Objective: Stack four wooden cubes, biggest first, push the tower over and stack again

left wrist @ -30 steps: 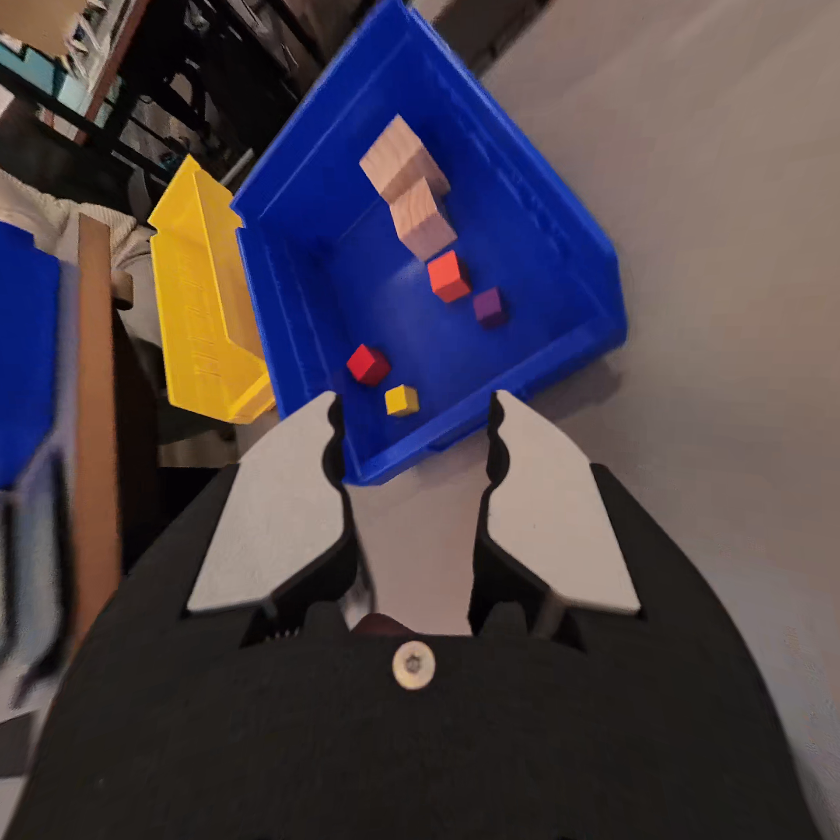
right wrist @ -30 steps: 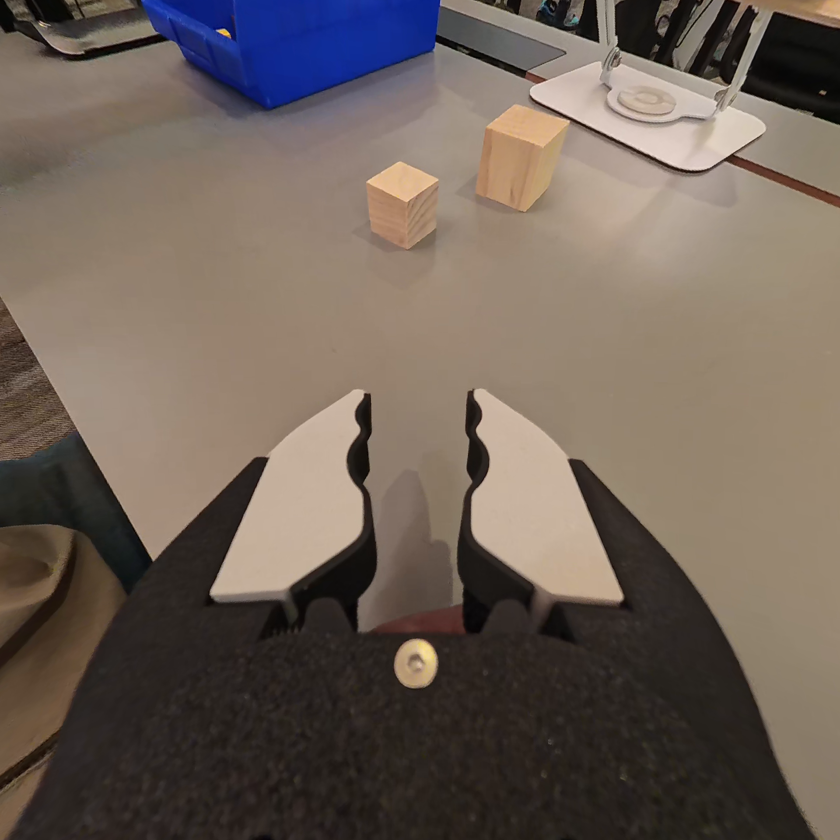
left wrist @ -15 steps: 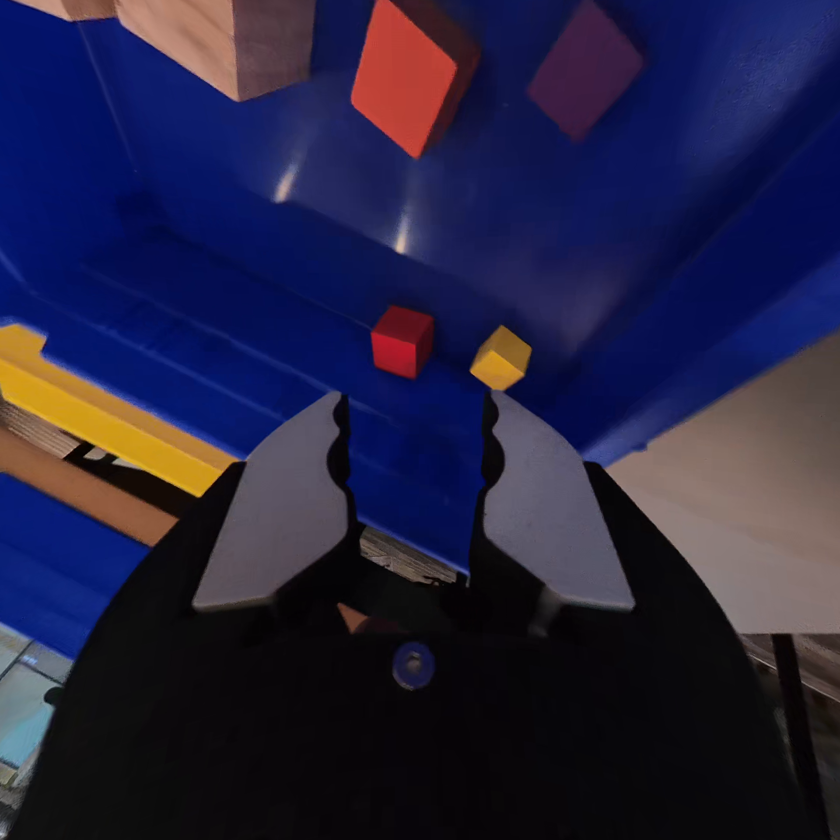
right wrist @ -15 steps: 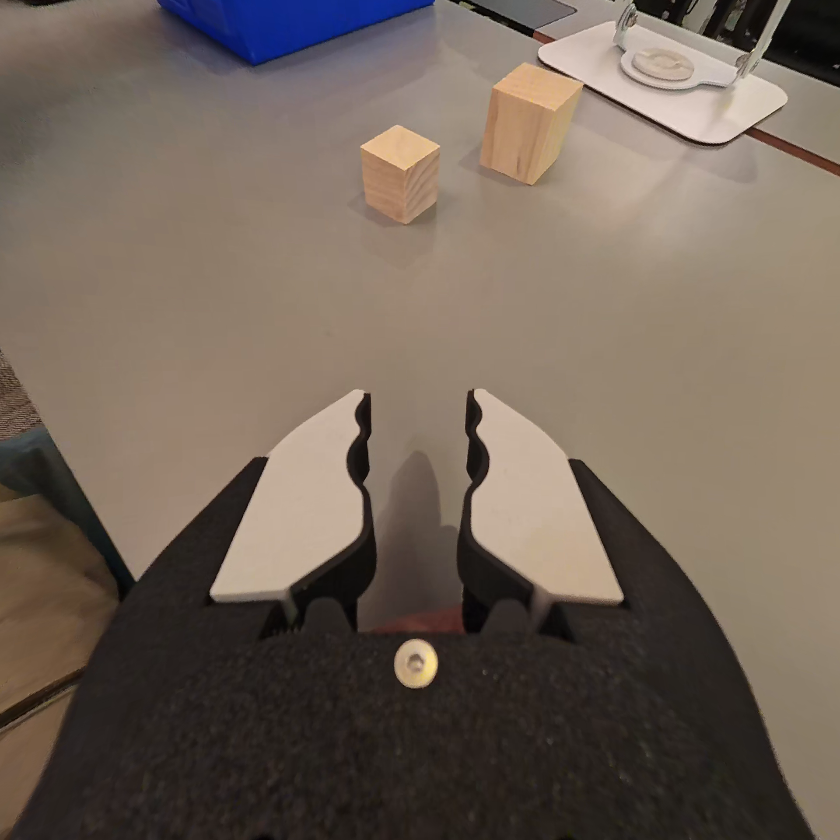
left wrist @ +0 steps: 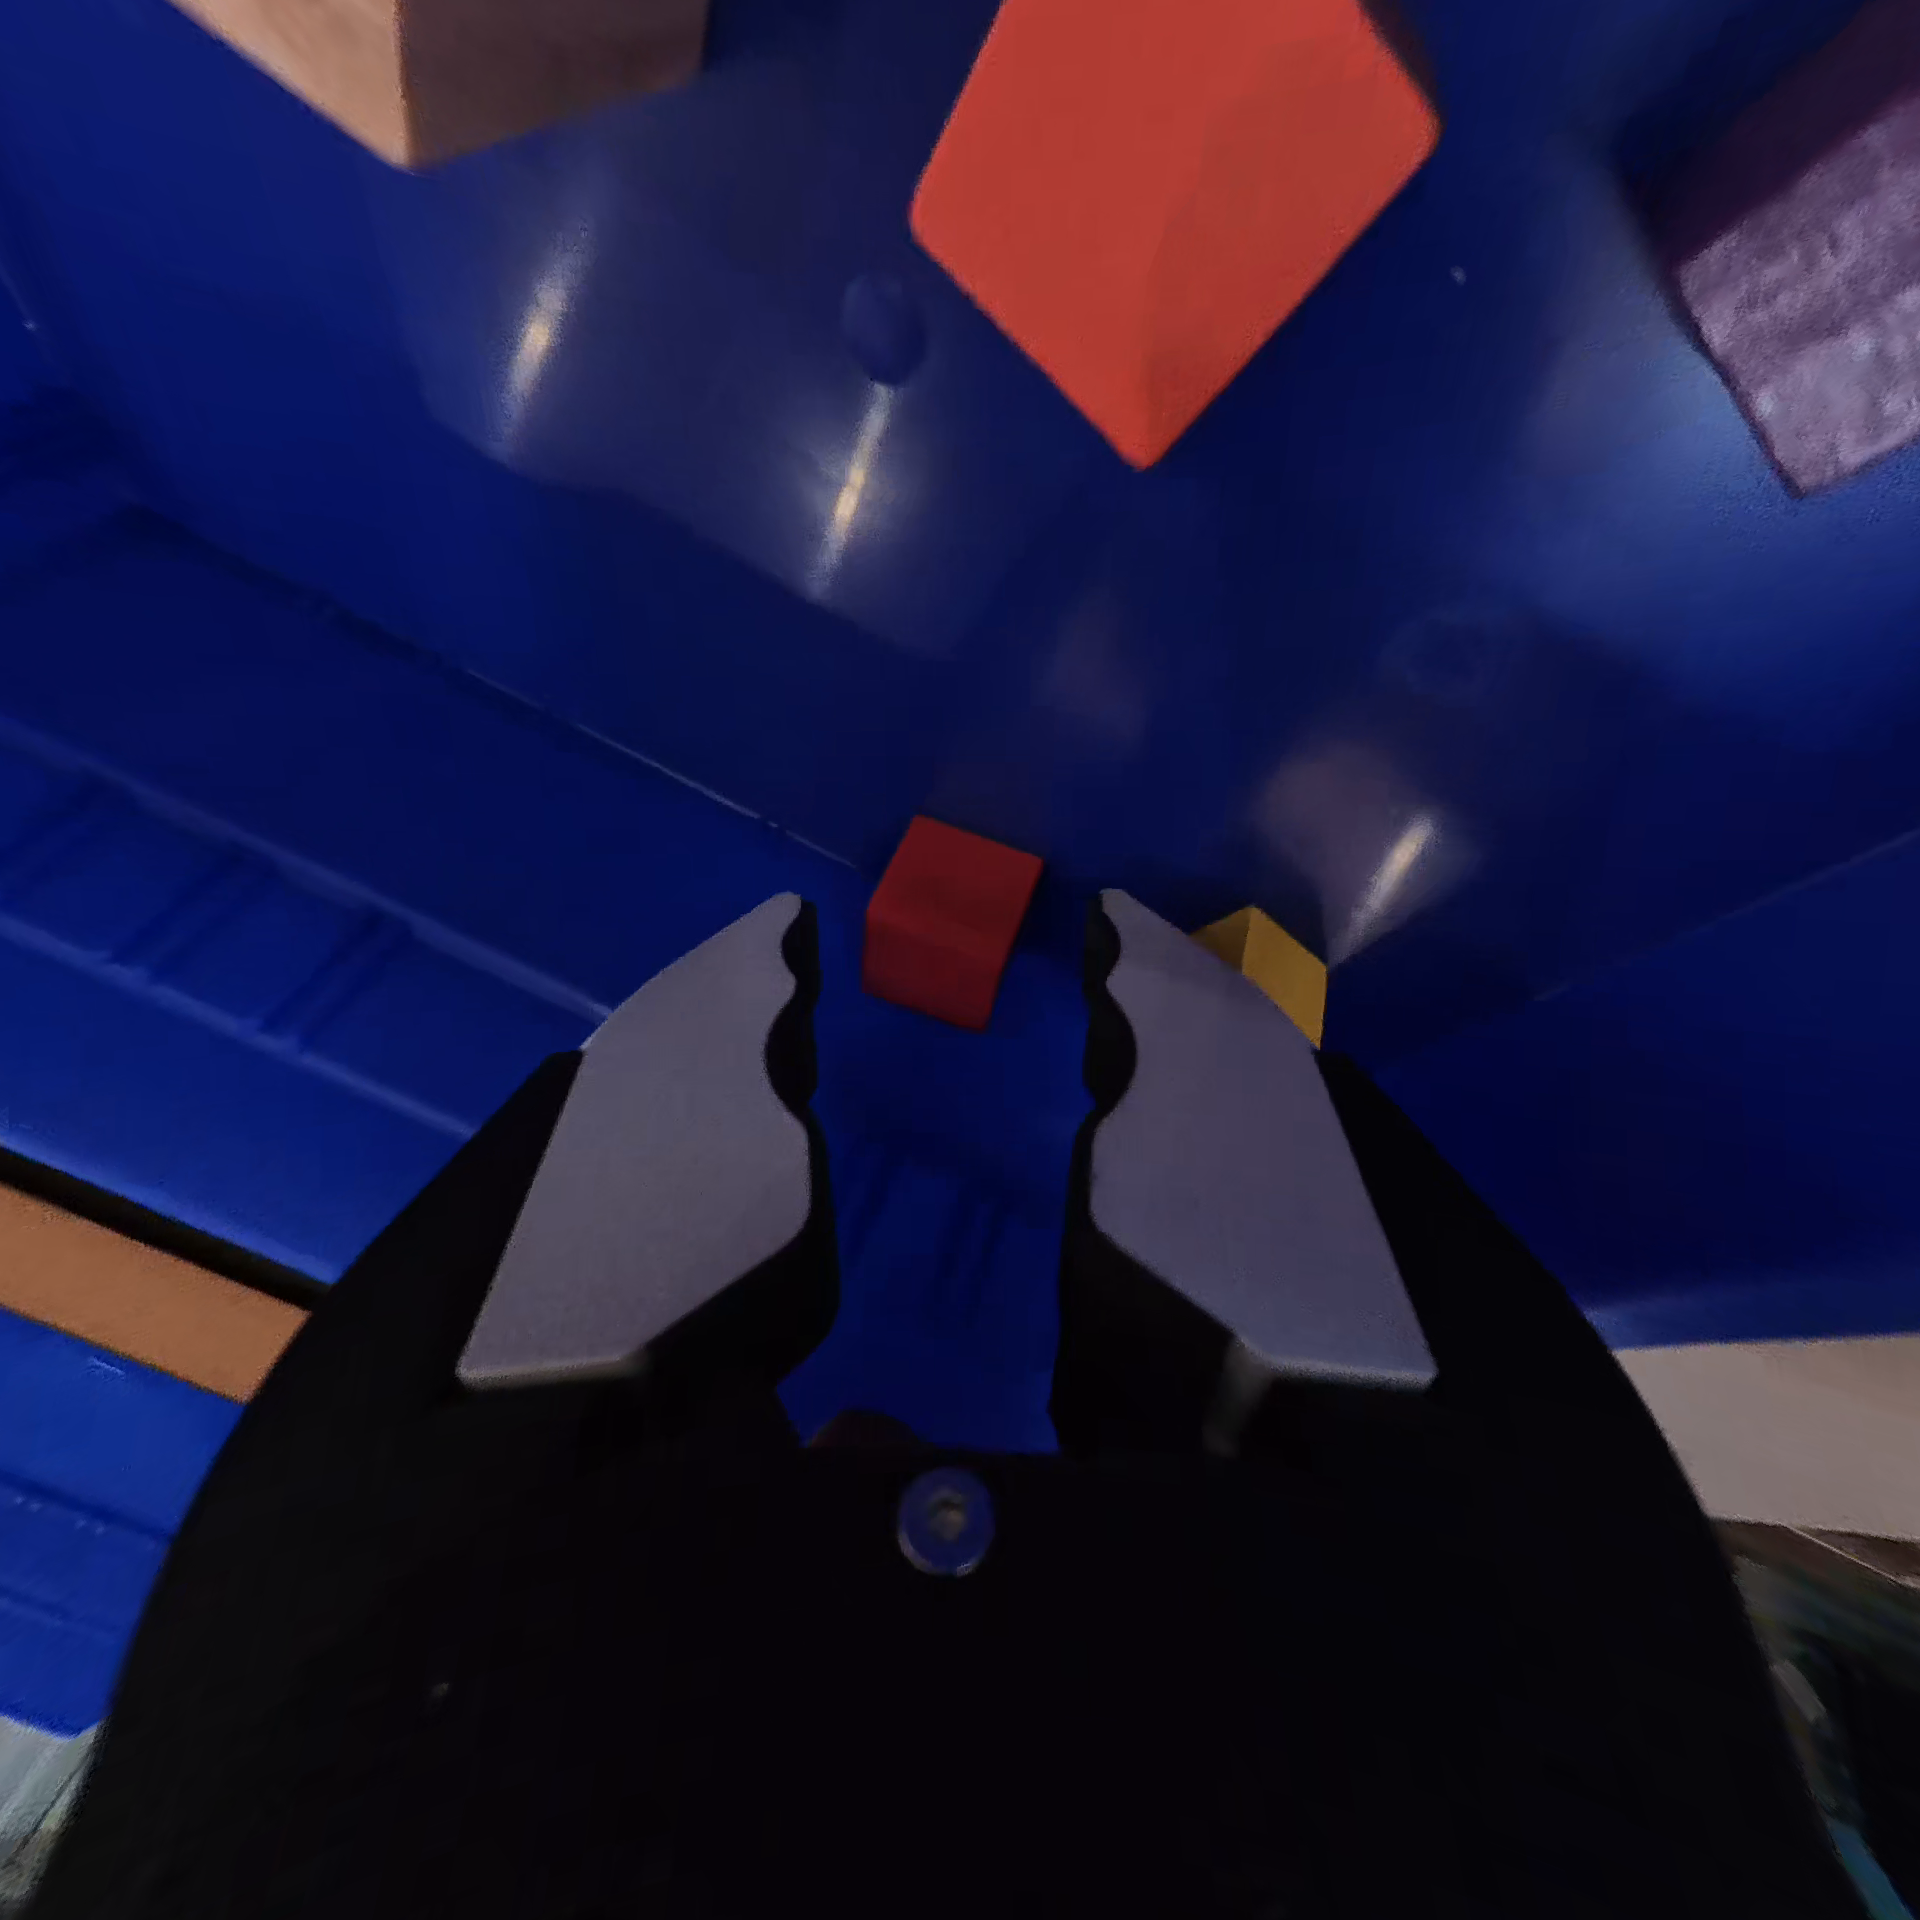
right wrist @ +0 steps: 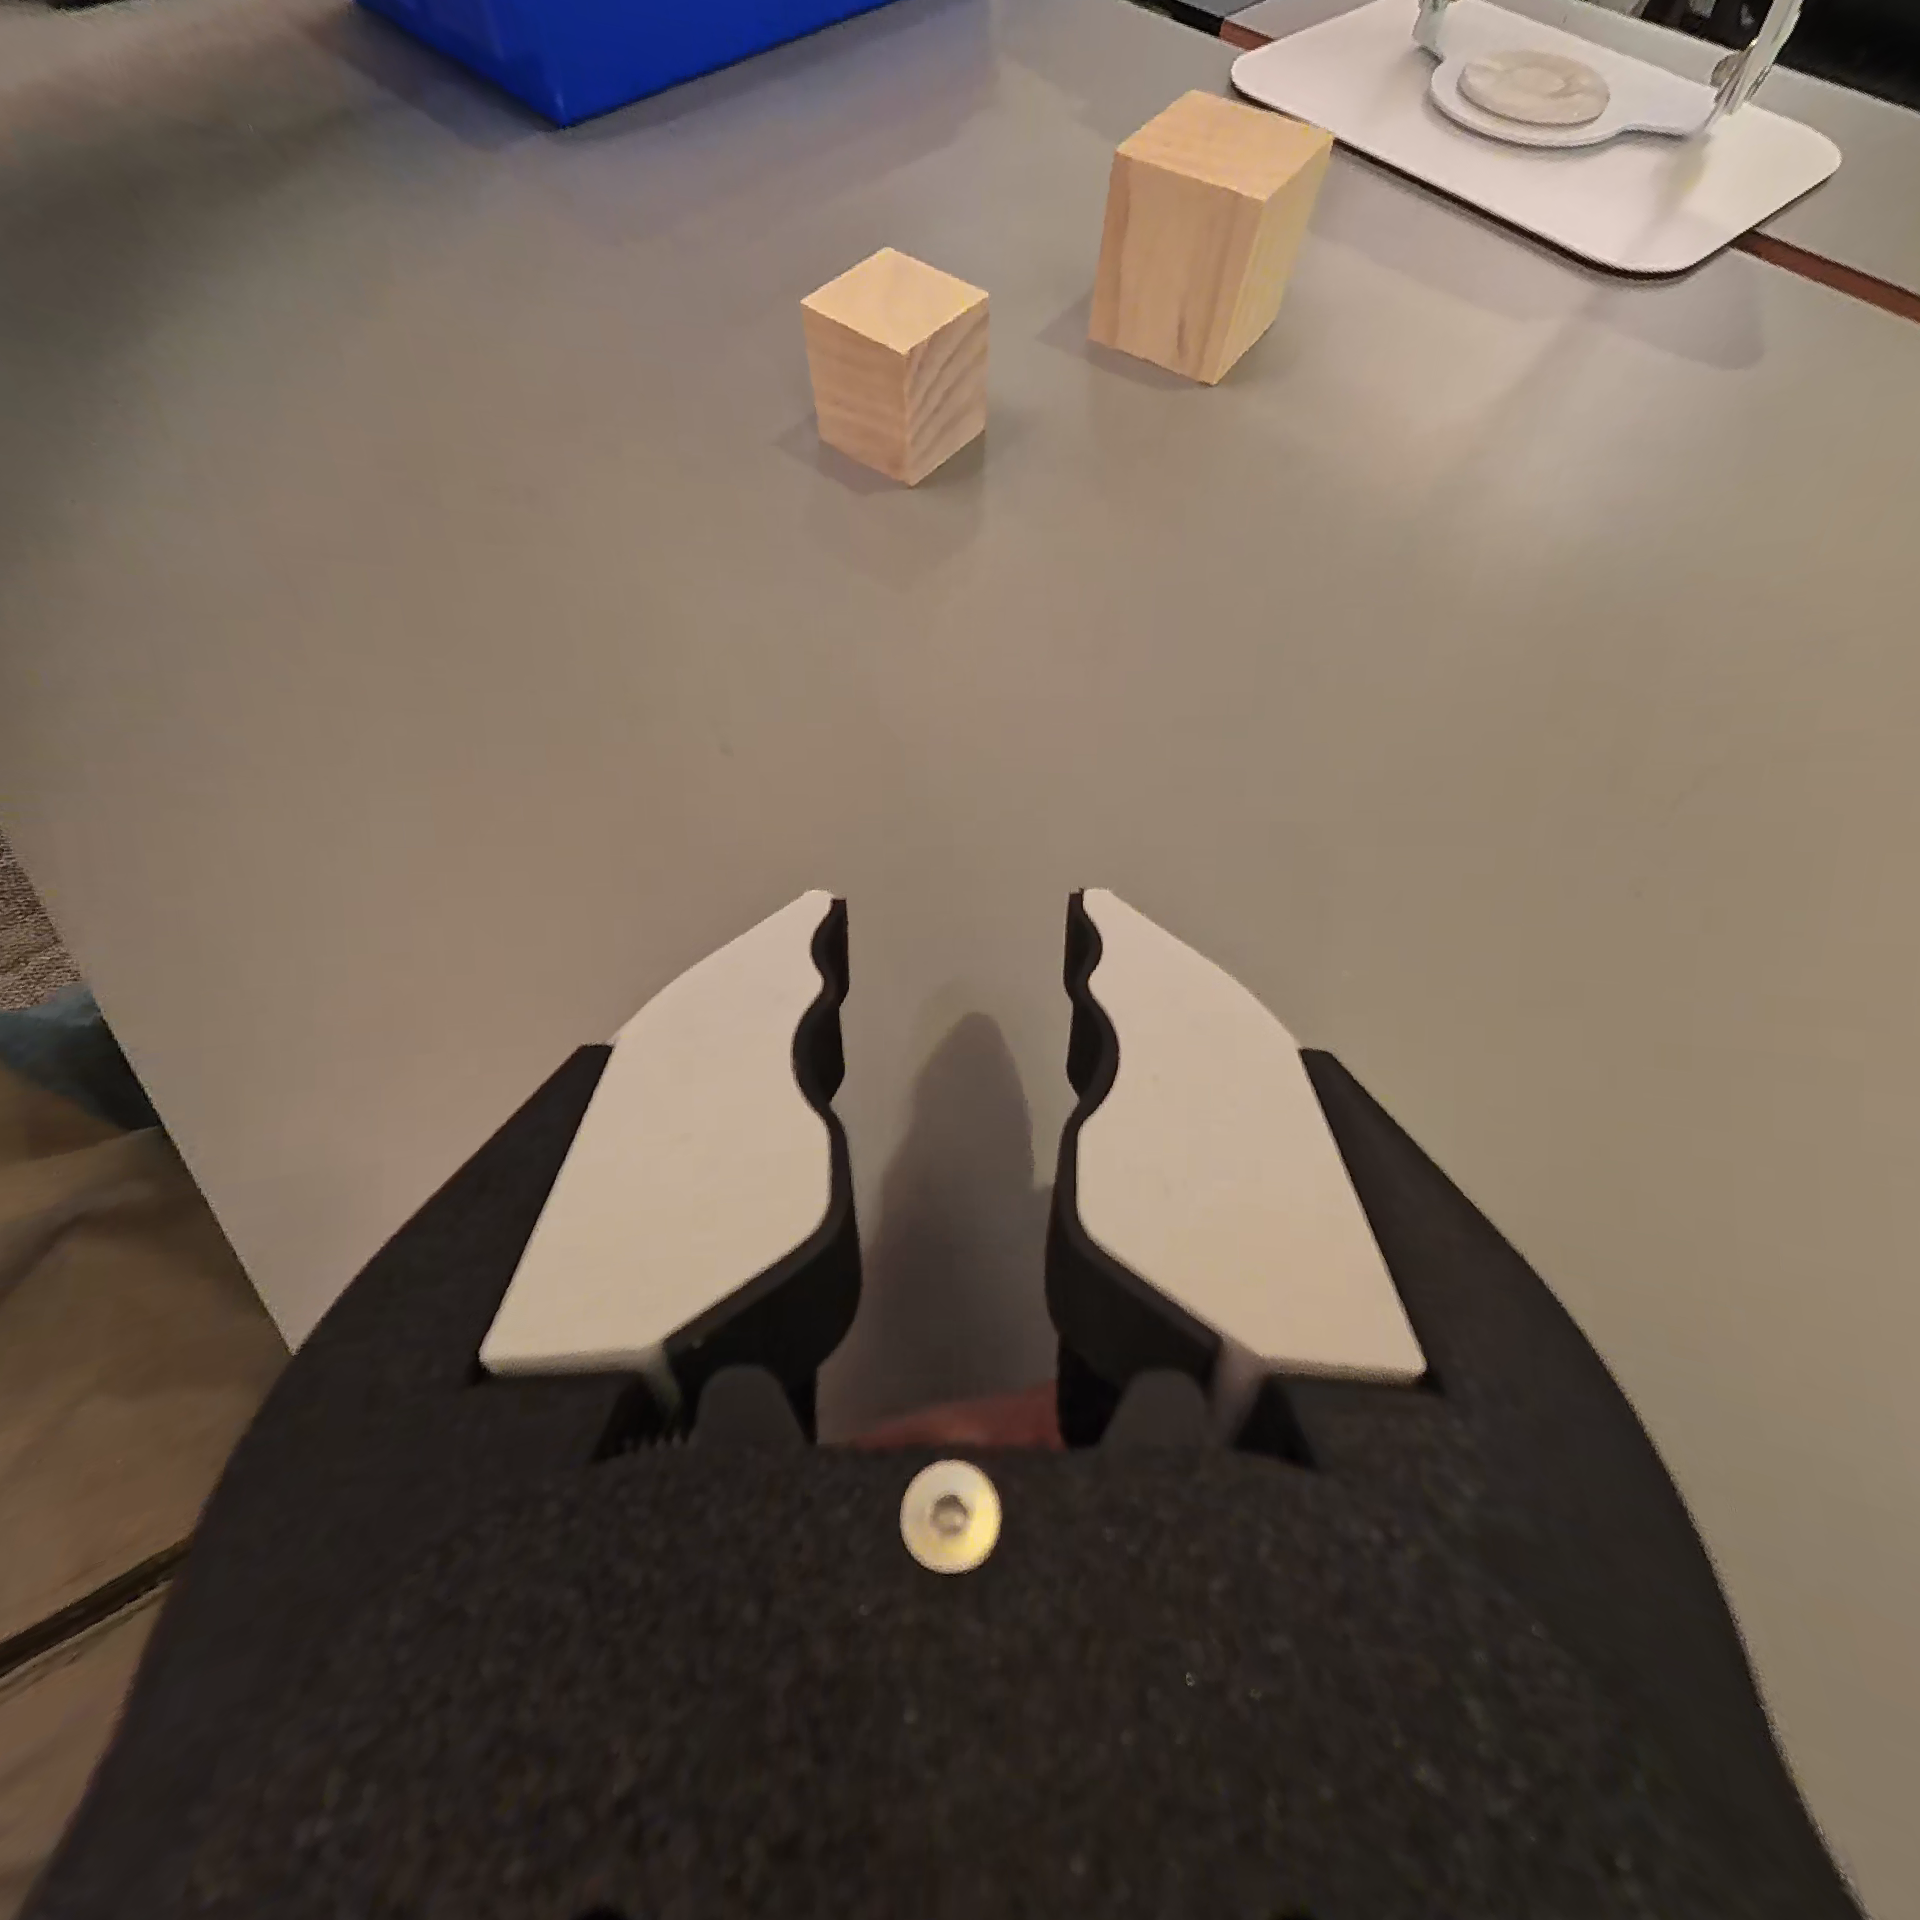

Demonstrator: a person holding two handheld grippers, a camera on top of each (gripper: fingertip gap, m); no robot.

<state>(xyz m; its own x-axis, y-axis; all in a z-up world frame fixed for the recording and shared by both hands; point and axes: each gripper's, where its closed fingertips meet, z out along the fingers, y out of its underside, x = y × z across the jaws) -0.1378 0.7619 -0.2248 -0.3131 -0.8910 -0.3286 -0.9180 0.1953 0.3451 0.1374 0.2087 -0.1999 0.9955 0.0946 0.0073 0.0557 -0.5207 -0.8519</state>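
The left gripper [left wrist: 943, 914] is working inside the blue bin [left wrist: 312, 935]. One second ago it was hovering outside the bin's near wall; half a second ago it was crossing the rim; now its tips are reaching the small red cube [left wrist: 951, 920], which is sitting just ahead of the gap between them. The jaws are standing apart at a moderate width, wider than the red cube, and are gripping nothing. The small yellow cube [left wrist: 1273, 966] is lying just beside the right fingertip, partly hidden behind it. Farther in, an orange cube [left wrist: 1164, 208] and a purple cube [left wrist: 1808, 291] are resting on the bin floor, and a corner of a plain wooden block [left wrist: 499, 73] is showing at the top left edge. The picture is blurring slightly, which suggests the approach is continuing.

The right gripper [right wrist: 956, 914] is hanging low over the grey table [right wrist: 416, 675], jaws apart at a moderate width and empty. It has been advancing: both plain cubes are appearing larger than in the earlier pictures. The smaller wooden cube [right wrist: 899, 364] is standing ahead, well apart from the tips. The larger wooden cube [right wrist: 1205, 234] is standing near it, farther back to the right, not touching it. A white base plate [right wrist: 1558, 197] is lying behind.

Assessment: no cube is stacked yet. The left gripper is probably selecting one of the smaller cubes from the bin, while the right is closing on the two on the table. Closing on the red cube risks nudging the yellow one.
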